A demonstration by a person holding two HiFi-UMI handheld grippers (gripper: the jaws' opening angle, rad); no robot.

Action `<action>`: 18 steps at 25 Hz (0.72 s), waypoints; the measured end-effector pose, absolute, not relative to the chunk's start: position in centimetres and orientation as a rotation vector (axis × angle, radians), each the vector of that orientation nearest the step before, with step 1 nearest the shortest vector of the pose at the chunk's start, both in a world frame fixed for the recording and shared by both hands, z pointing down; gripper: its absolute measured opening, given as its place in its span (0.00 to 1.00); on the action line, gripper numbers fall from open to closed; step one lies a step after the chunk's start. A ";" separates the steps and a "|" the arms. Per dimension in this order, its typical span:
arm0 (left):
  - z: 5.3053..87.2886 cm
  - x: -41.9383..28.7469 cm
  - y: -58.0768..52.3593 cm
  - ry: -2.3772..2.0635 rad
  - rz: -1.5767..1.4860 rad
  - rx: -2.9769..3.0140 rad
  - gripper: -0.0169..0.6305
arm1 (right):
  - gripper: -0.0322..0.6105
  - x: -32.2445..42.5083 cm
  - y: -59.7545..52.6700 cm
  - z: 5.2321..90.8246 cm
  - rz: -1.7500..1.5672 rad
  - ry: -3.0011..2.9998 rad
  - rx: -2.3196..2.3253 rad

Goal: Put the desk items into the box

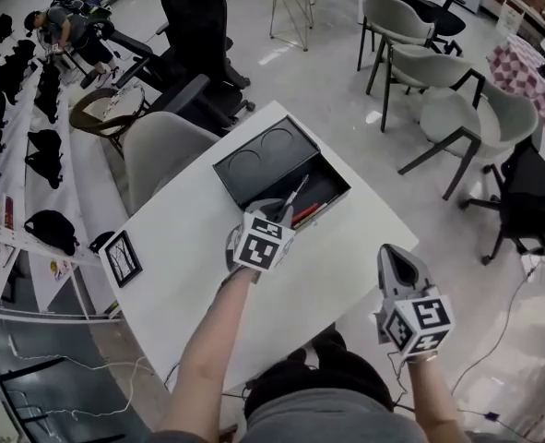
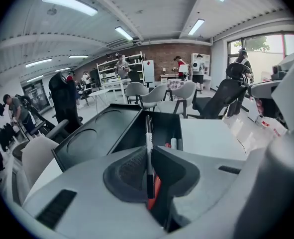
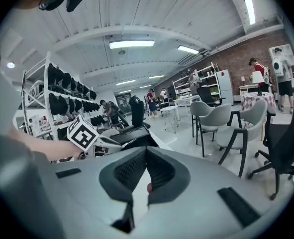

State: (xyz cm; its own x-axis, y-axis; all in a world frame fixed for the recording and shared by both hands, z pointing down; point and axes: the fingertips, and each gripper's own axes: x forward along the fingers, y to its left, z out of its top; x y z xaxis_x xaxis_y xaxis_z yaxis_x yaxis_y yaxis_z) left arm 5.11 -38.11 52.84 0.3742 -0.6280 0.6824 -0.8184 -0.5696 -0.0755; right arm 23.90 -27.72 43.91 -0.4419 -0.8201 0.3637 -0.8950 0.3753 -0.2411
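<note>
Over on the white worktop (image 1: 207, 247), the left gripper (image 1: 270, 218) sits right at the near side of the black box (image 1: 337, 178), and it's got something! Its jaws are clamped on a slim black marker (image 2: 148, 128), pinched between the dark pads, with the long barrel sticking straight out ahead. The marker points into the box's open compartment, its far end over the near rim. The lid (image 1: 263, 160) is flung back flat on the far side, showing two round recesses. Down in the compartment a few pens (image 2: 174, 143) already lie together, red and grey-capped, at the near end.

Now the right gripper (image 1: 394, 250): it hangs off the worktop's right edge, over the floor, well apart from the box. Its jaws are closed tip to tip with nothing between them, as its own view shows plainly. That view also catches the left gripper's marker cube and the forearm behind it.

One more thing on the worktop: a small black picture frame (image 1: 122, 258) lies near the left edge, well away from the box.
</note>
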 end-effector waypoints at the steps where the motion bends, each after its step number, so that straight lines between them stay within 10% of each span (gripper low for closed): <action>1: 53.1 5.2 -38.3 -1.272 0.997 2.363 0.09 | 0.05 23.9 -27.8 44.0 0.609 -2.448 1.547; 18: 56.6 7.3 -40.9 -1.136 1.160 2.302 0.09 | 0.05 23.9 -28.8 44.9 0.644 -2.427 1.540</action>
